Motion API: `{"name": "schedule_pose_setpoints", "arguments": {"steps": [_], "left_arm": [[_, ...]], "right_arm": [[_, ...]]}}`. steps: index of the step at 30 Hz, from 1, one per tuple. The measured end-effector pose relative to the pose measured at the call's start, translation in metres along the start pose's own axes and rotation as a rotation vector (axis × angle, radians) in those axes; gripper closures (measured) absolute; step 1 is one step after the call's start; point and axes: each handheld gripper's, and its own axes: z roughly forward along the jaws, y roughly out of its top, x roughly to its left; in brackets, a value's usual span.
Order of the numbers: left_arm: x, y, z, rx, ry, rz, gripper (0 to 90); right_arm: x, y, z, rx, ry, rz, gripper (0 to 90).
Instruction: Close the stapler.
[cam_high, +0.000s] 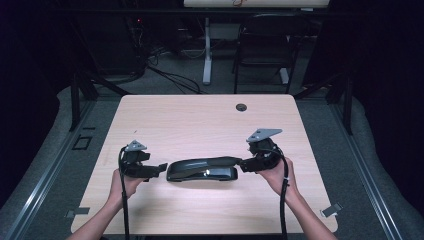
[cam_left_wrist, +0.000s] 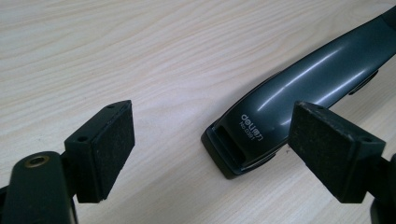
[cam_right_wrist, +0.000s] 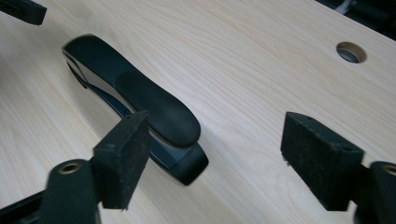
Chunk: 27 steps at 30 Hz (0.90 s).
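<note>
A long black stapler (cam_high: 202, 170) is seen lying flat near the front middle of the pale wooden worktop (cam_high: 200, 120), between the two grippers. Its glossy curved top arm carries a matte grip pad at one end. White lettering reading "deli" with "No.0391" beneath is printed near the other end, though the digits are small and not certain. The left gripper (cam_left_wrist: 210, 144) is held with fingers apart, nothing between them. The right gripper (cam_right_wrist: 212, 158) also has its fingers apart, the stapler's tip lying just beside one pad, untouched as far as can be seen.
</note>
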Motion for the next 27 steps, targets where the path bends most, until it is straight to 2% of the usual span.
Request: {"name": "schedule_pose_setpoints", "arguments": {"steps": [2,4,7,9,13,15,16,17,19,20,21,24,27], "left_arm": [[0.000,0.000,0.000,0.000,0.001,0.000,14.9],[0.000,0.000,0.000,0.001,0.000,0.001,14.9],[0.000,0.000,0.000,0.002,0.000,0.002,14.9],[0.000,0.000,0.000,0.005,0.000,0.002,14.9],[0.000,-0.001,0.000,0.005,-0.002,0.002,14.9],[0.000,-0.001,0.001,0.001,-0.001,-0.002,14.9],[0.000,-0.001,0.001,0.001,-0.001,-0.002,14.9],[0.001,-0.001,0.001,0.002,-0.001,0.001,14.9],[0.001,-0.001,0.001,0.002,-0.002,0.001,14.9],[0.001,-0.001,0.002,0.003,-0.002,0.001,14.9],[0.001,-0.001,0.002,0.004,-0.002,0.001,14.9],[0.002,-0.001,0.001,0.011,-0.005,0.004,14.7],[0.003,-0.001,0.002,0.011,-0.001,-0.001,14.5]], "right_arm": [[-0.001,-0.002,-0.002,-0.011,-0.004,0.006,20.0],[-0.006,-0.009,-0.012,-0.007,-0.018,0.020,15.3],[-0.010,-0.015,-0.018,-0.012,-0.025,0.028,13.8],[-0.015,-0.025,-0.026,0.003,-0.036,0.060,7.7],[-0.021,-0.038,-0.032,0.021,-0.048,0.103,2.7],[-0.026,-0.054,-0.036,0.044,-0.068,0.133,0.0],[-0.026,-0.054,-0.036,0.044,-0.068,0.133,0.0],[-0.028,-0.065,-0.037,0.059,-0.072,0.151,0.0],[-0.029,-0.070,-0.037,0.070,-0.073,0.157,0.0],[-0.030,-0.080,-0.034,0.101,-0.075,0.160,0.0],[-0.030,-0.080,-0.034,0.101,-0.075,0.160,0.0],[-0.032,-0.087,-0.028,0.167,-0.085,0.155,0.0],[-0.034,-0.090,-0.024,0.199,-0.099,0.148,0.0]]}}
